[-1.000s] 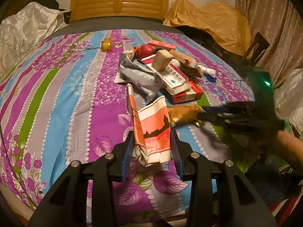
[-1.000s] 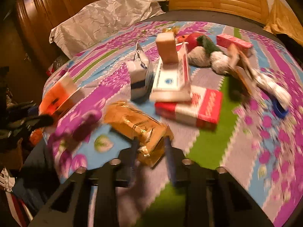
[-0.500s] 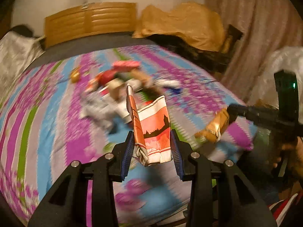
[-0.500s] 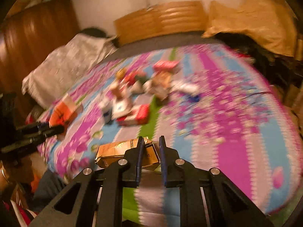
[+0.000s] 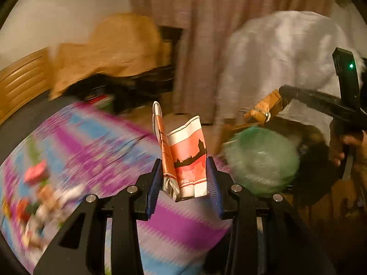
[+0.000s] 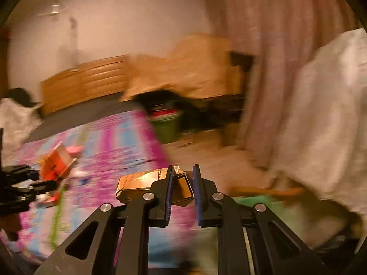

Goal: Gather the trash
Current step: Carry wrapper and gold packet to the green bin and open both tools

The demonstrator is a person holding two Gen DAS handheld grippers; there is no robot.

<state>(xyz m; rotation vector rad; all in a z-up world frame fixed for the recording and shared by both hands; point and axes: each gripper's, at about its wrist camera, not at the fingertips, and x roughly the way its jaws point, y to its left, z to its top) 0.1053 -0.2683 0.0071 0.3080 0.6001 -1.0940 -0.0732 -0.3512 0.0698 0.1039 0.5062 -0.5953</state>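
Bedside: both grippers (left gripper [image 5: 184,178], right gripper [image 6: 182,191]) clamp wrappers.

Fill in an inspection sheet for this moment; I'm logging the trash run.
Surface: striped floral bedspread, blurred.
Job's things: orange-and-white carton in left gripper; gold packet in right gripper; green bag-lined bin beside the bed.
Clutter: blurred litter on bedspread.
Grippers: both shut on trash, off the bedspread.
Cables: nothing seen.
Surroundings: wooden headboard, curtain, white sheet.
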